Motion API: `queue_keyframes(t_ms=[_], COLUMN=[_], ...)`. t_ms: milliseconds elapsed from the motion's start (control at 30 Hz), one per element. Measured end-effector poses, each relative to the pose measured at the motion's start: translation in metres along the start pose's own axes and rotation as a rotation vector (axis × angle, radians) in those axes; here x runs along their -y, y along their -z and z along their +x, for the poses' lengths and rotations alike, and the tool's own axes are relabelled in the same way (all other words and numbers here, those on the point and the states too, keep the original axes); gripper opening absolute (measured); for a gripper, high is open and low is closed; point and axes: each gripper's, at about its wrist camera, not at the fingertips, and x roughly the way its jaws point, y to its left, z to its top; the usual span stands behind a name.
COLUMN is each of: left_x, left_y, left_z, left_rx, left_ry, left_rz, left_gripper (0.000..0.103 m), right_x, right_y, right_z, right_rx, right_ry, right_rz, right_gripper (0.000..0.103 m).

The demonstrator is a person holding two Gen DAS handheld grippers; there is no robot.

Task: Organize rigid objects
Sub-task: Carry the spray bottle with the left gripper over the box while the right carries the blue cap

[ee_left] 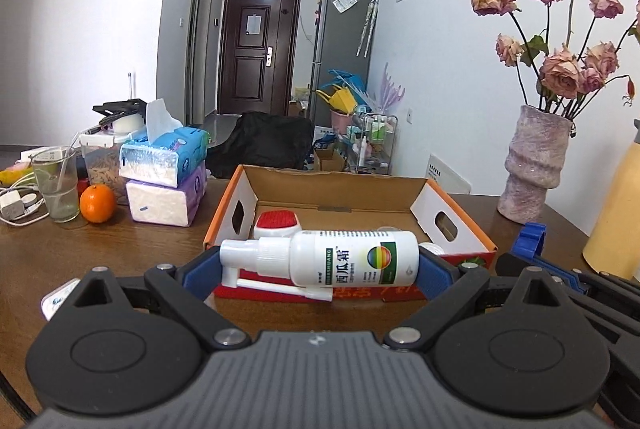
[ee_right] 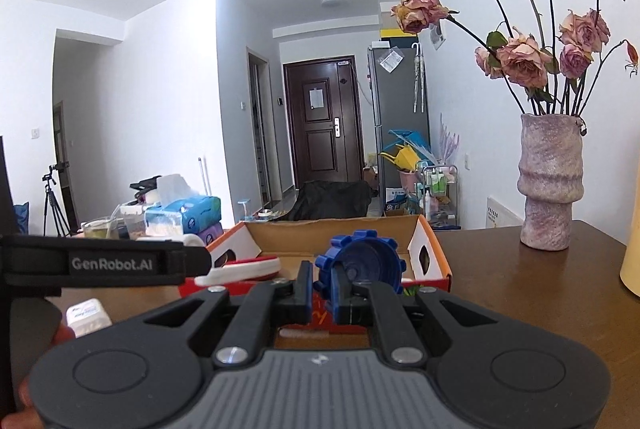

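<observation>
- My left claw (ee_left: 320,269) has a white spray bottle (ee_left: 340,263) clamped crosswise between its blue pads, nozzle end out to the left.
- Straight ahead of that claw sits the open cardboard box (ee_left: 344,189), a red-and-white item (ee_left: 276,223) lying in its near left corner.
- My right claw (ee_right: 320,299) is pinched tight on the rim of a blue toothed cap (ee_right: 362,261), held up in front of the same box (ee_right: 332,229).
- Off to my right stands a vase (ee_right: 550,181) of dried roses.
- Tissue packs (ee_left: 164,177) and an orange (ee_left: 97,203) are far left.
</observation>
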Motion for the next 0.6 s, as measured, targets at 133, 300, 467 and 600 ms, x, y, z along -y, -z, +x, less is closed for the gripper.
queue_keyframes(t_ms=[133,300,467,600], left_x=[0.005,0.009,0.014,0.017], left_y=[-0.006,-0.013,-0.022,-0.026], left_z=[0.012,0.030,0.046,0.059], left_rx=[-0.002,-0.007,-0.002,-0.009], left_ry=[-0.013,-0.027,-0.030,-0.029], left_rz=[-0.001,-0.009,-0.021,-0.020], left_gripper=[0.099,0.099,0.099,0.099], right_x=[0.004,0.009,0.014,0.018], right_y=[-0.006,-0.009,-0.011,-0.014], right_z=[0.014,0.033,0.047,0.059], right_rx=[0.007,0.003,-0.006,-0.008], right_ry=[0.002,0.005,0.012,0.017], right_rz=[0.007,0.028,0.023,0.023], right_gripper=[0.008,0.008,0.008,0.008])
